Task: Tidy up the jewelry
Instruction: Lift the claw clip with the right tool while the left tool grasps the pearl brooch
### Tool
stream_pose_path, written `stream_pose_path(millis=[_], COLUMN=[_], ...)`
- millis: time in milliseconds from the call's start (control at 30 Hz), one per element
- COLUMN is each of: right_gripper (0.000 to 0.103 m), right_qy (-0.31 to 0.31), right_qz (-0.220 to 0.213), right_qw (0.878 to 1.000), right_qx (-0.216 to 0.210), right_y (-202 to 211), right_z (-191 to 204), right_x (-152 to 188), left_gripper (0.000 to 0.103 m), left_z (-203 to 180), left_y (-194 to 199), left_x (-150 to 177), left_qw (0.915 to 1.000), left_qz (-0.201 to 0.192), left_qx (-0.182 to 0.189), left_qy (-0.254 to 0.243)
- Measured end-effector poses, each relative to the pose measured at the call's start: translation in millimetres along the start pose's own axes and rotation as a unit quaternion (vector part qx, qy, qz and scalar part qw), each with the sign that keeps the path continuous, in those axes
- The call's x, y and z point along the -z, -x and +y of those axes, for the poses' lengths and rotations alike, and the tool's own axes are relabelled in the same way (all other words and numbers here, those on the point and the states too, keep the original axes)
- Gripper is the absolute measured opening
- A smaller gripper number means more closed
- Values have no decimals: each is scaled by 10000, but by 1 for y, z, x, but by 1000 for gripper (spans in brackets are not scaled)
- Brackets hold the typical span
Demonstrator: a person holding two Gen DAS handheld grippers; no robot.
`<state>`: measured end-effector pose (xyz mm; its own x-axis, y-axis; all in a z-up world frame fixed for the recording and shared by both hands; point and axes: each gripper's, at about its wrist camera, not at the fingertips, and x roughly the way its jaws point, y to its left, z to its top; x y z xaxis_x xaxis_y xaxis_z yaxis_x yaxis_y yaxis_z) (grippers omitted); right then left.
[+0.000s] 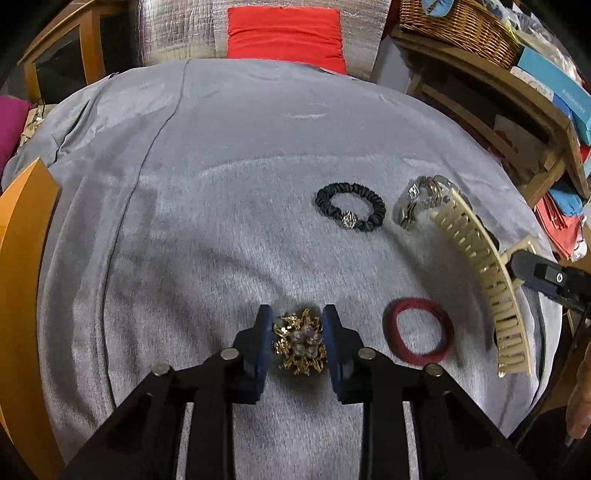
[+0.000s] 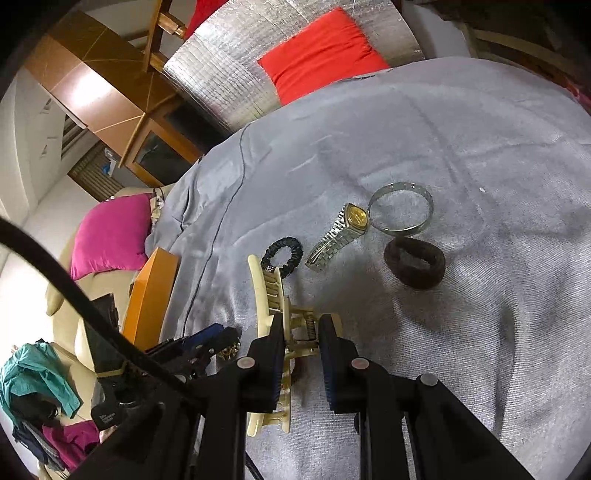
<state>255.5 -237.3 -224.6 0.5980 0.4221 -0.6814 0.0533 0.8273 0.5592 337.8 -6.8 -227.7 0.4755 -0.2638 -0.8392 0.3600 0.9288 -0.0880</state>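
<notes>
My left gripper (image 1: pixel 297 319) is shut on a gold brooch with clear beads (image 1: pixel 300 341) on the grey cloth (image 1: pixel 221 221). My right gripper (image 2: pixel 301 328) is shut on the hinge of a cream hair claw clip (image 2: pixel 269 291), which also shows in the left wrist view (image 1: pixel 480 266). A black scrunchie (image 1: pixel 350 206) lies beyond, a red hair band (image 1: pixel 417 330) to the brooch's right. A silver and gold watch (image 2: pixel 340 236), a clear bangle (image 2: pixel 400 212) and a brown hair band (image 2: pixel 415 262) lie ahead of the right gripper.
An orange wooden board (image 1: pixel 22 277) stands at the cloth's left edge. A wooden shelf with a wicker basket (image 1: pixel 461 26) and boxes is at the right. A red cushion (image 1: pixel 284 33) lies past the far edge, a magenta cushion (image 2: pixel 110 232) on the left.
</notes>
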Motion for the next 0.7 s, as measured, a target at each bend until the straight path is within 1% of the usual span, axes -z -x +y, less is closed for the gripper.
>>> stream_pose_path(millis=[33,100,300,367,433,533,567,600,700], right_gripper=[19,19,19,19,19,19,19,19,19], right_qy=[2,14,60,68,86,76,81,89,170], right_qz=[1,16,50,45,26,22,21,18,-9], right_qw=[10000,10000,10000,10000,10000,10000,10000,9999,9998], right_qx=[-6,-2,-22,-39,-32,-28,-35,-45,-32], right_y=[0,-1,-2,-2,-1,-1,-1,0,1], right_z=[0,0,1,1,1,1,1,1,4], right_x=[0,1,-1,-2,-2,-1,-1,0,1], left_gripper=[46,59,59,54,38,36,34,28,27], left_z=[-2,-2,-6,-6,-8,-8,-8,-8,-5], left_y=[-3,-3,-4,-7,-6,-6,-6,-5,4], left_x=[-1,-1,6,5,5,7,6,6,6], left_qw=[10000,10000,9999,9998,9996,9996,9996,9996,9997], left_qz=[34,57,40,45,-7,-31,-41,-69,-136], left_qx=[-8,-34,-7,-46,-68,-62,-62,-71,48], left_qy=[-2,-5,-137,-166,-274,-289,-281,-276,-172])
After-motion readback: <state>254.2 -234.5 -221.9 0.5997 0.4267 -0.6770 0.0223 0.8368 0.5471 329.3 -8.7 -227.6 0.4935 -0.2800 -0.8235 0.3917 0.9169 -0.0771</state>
